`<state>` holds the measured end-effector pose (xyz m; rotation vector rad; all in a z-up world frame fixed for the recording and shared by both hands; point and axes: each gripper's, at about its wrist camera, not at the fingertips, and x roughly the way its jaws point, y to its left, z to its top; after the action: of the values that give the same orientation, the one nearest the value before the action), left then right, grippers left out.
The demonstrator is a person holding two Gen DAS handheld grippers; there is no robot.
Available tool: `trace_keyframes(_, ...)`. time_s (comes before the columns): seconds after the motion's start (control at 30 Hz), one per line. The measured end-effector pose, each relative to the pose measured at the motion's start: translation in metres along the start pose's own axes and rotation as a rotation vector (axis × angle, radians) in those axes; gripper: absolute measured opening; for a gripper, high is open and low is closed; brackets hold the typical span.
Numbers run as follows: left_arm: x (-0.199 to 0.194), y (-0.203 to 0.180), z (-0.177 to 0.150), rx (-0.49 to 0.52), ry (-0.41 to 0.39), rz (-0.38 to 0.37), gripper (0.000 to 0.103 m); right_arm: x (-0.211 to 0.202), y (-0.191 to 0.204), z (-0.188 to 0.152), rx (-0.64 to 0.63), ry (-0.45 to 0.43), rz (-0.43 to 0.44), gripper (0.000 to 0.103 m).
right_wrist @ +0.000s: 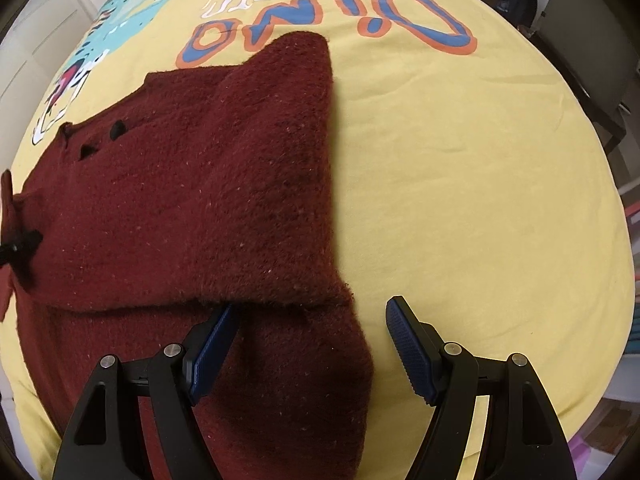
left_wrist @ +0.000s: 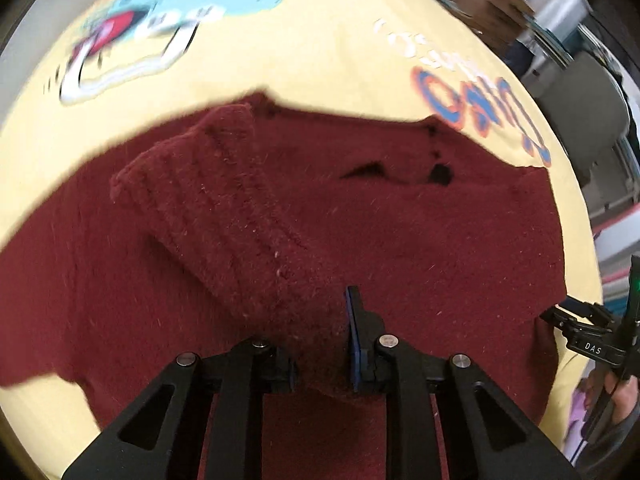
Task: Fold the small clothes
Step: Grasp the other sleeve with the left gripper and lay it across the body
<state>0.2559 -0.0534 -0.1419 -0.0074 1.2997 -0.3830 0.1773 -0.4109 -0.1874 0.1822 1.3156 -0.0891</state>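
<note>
Over the yellow sheet (right_wrist: 460, 184), left gripper (left_wrist: 320, 344) clamps the sweater's (right_wrist: 192, 200) sleeve; right gripper (right_wrist: 312, 348) gapes astride its near edge.

black tool (right_wrist: 312, 344), blue ribbed pads (right_wrist: 412, 354), silver screws.

One maroon sweater (right_wrist: 192, 208), one yellow printed cloth (right_wrist: 460, 200), two tongs.

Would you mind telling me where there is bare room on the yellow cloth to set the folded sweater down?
The widest free patch of the yellow cloth lies right of the maroon sweater, below the "Dino" lettering. The sweater's own side is crowded: it covers the cloth up to the cartoon print, with both grippers at its near edge.
</note>
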Motion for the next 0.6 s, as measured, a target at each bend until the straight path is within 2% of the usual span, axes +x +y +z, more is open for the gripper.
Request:
trace_keyframes(0.03,0.003,0.006,-0.003,-0.02,0.01,-0.008,0.019,0.0,0.001,0.0,-0.002,0.002,-0.001,0.077)
trace_keyframes(0.1,-0.001,-0.001,-0.02,-0.033,0.022,-0.008,0.027,0.0,0.002,-0.001,-0.006,0.003,-0.004,0.077)
trace_keyframes(0.2,-0.007,-0.008,-0.038,-0.043,0.037,0.016,0.035,-0.001,0.003,-0.003,-0.012,0.004,-0.005,0.077)
trace_keyframes(0.27,-0.009,-0.004,-0.045,-0.056,0.045,0.03,0.038,-0.002,0.005,-0.004,-0.018,0.002,-0.004,0.077)
trace_keyframes(0.33,-0.011,0.005,-0.049,-0.077,0.047,0.037,0.045,-0.002,0.006,-0.005,-0.024,0.002,-0.002,0.077)
trace_keyframes(0.4,-0.018,0.017,-0.052,-0.092,0.045,0.062,0.066,-0.003,0.009,-0.006,-0.032,0.001,-0.005,0.077)
trace_keyframes(0.47,-0.023,0.024,-0.053,-0.102,0.041,0.072,0.074,-0.005,0.011,-0.009,-0.04,-0.002,-0.009,0.077)
trace_keyframes(0.53,-0.031,0.03,-0.052,-0.112,0.032,0.074,0.074,-0.008,0.013,-0.01,-0.047,-0.007,-0.008,0.077)
trace_keyframes(0.57,-0.034,0.033,-0.051,-0.116,0.029,0.071,0.078,-0.01,0.015,-0.012,-0.052,-0.011,-0.008,0.077)
trace_keyframes(0.6,-0.037,0.035,-0.05,-0.12,0.027,0.068,0.089,-0.012,0.017,-0.012,-0.058,-0.013,-0.01,0.077)
